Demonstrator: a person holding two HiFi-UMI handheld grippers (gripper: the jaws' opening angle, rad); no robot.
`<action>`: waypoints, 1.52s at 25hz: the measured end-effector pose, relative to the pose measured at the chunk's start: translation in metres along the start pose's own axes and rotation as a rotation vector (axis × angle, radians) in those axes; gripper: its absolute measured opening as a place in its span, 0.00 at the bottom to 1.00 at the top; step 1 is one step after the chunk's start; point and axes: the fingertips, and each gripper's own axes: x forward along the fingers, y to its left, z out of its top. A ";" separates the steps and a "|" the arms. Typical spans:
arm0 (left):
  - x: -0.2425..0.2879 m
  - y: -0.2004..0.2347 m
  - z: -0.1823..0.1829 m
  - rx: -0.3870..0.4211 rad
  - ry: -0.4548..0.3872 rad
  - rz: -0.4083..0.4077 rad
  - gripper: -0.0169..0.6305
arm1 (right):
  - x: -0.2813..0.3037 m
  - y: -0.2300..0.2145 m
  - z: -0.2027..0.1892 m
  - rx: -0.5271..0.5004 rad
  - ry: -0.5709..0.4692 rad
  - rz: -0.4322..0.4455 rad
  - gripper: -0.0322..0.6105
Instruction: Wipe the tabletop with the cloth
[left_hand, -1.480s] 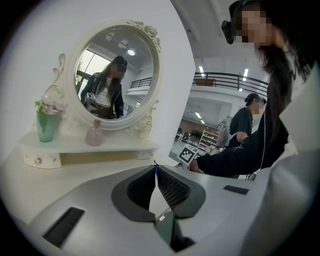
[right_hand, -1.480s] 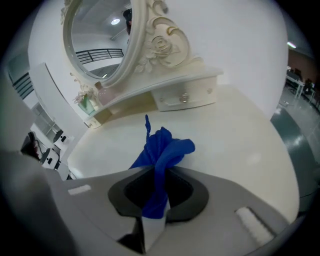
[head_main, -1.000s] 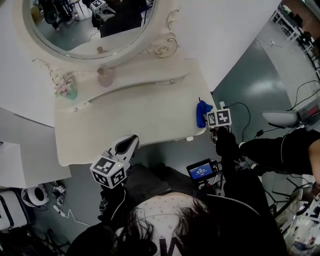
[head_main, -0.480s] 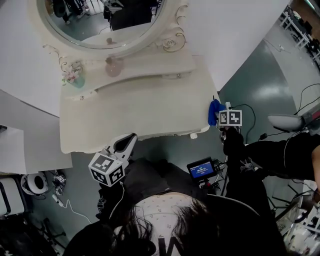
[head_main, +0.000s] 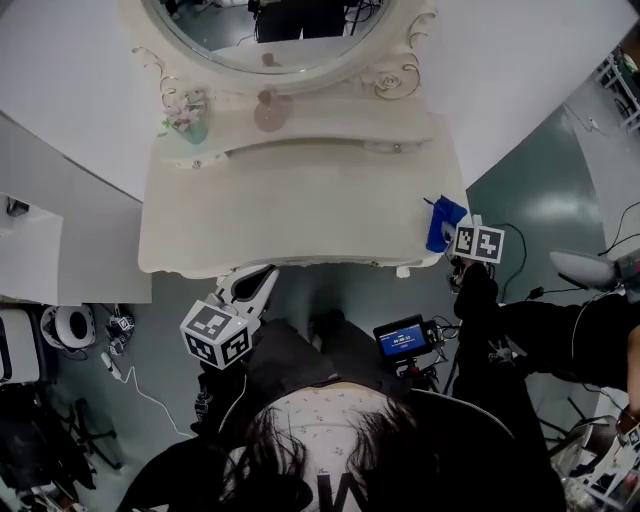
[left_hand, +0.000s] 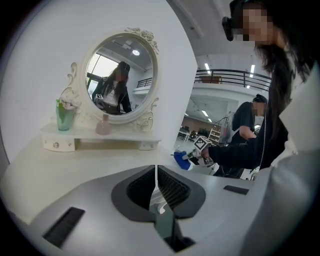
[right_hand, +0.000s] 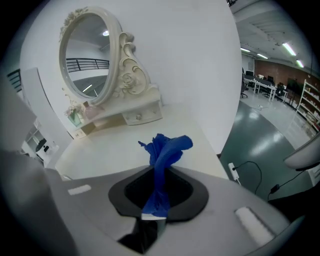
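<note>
The cream tabletop (head_main: 300, 220) of a dressing table spreads below an oval mirror (head_main: 275, 30). At the table's right front corner my right gripper (head_main: 447, 232) is shut on a blue cloth (head_main: 441, 222), which stands up crumpled from between the jaws (right_hand: 165, 150). The cloth also shows small and far off in the left gripper view (left_hand: 183, 160). My left gripper (head_main: 255, 285) hovers just off the table's front edge, left of centre, its jaws shut with nothing in them (left_hand: 156, 187).
A raised shelf (head_main: 300, 130) under the mirror carries a green vase (head_main: 190, 125) with flowers and a small pink bottle (head_main: 270, 110). Cables, a small lit screen (head_main: 403, 338) and other gear lie on the grey floor (head_main: 540, 190) around the table. A person stands at the right (left_hand: 250, 130).
The view has shifted so the table sits lower and further right in frame. My right gripper with the cloth stays at the table's right front corner; the left stays by the front edge.
</note>
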 end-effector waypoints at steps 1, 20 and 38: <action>-0.003 0.002 0.001 0.000 -0.004 0.000 0.03 | 0.001 0.013 0.002 0.001 -0.007 0.023 0.14; -0.186 0.166 -0.033 -0.103 -0.076 0.240 0.03 | 0.066 0.395 0.009 -0.267 0.053 0.406 0.14; -0.377 0.256 -0.108 -0.226 -0.106 0.447 0.03 | 0.083 0.749 -0.122 -0.502 0.221 0.717 0.14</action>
